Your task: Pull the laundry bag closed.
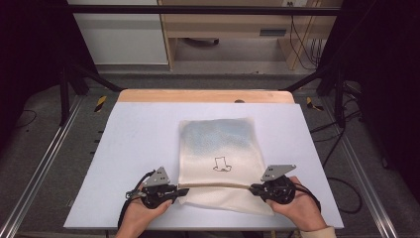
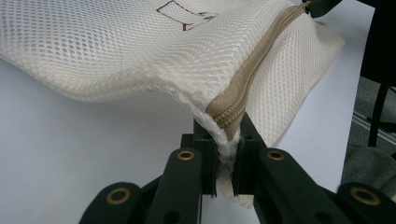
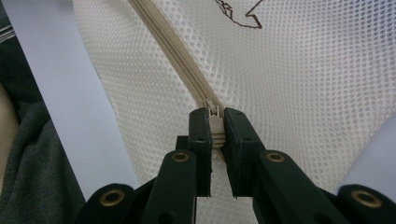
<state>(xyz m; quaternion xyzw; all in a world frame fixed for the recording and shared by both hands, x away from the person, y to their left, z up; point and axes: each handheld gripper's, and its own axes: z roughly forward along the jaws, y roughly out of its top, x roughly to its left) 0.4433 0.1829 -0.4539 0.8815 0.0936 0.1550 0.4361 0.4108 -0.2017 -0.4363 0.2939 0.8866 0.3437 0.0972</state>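
A cream mesh bag (image 1: 218, 144) with a small dark drawing lies on the white table top (image 1: 138, 139), its near end lifted. A tan zipper (image 1: 218, 185) runs across that near end. My left gripper (image 1: 184, 191) is shut on the bag's left edge at the zipper's end (image 2: 227, 122). My right gripper (image 1: 253, 188) is shut on the zipper pull (image 3: 215, 122) at the bag's right side. In the right gripper view the zipper (image 3: 173, 51) stretches away from the jaws across the mesh bag (image 3: 299, 74).
The table's wooden far edge (image 1: 205, 95) lies beyond the bag. Metal rails (image 1: 44, 163) run along both sides of the table. Shelving and cables (image 1: 302, 39) stand on the floor behind.
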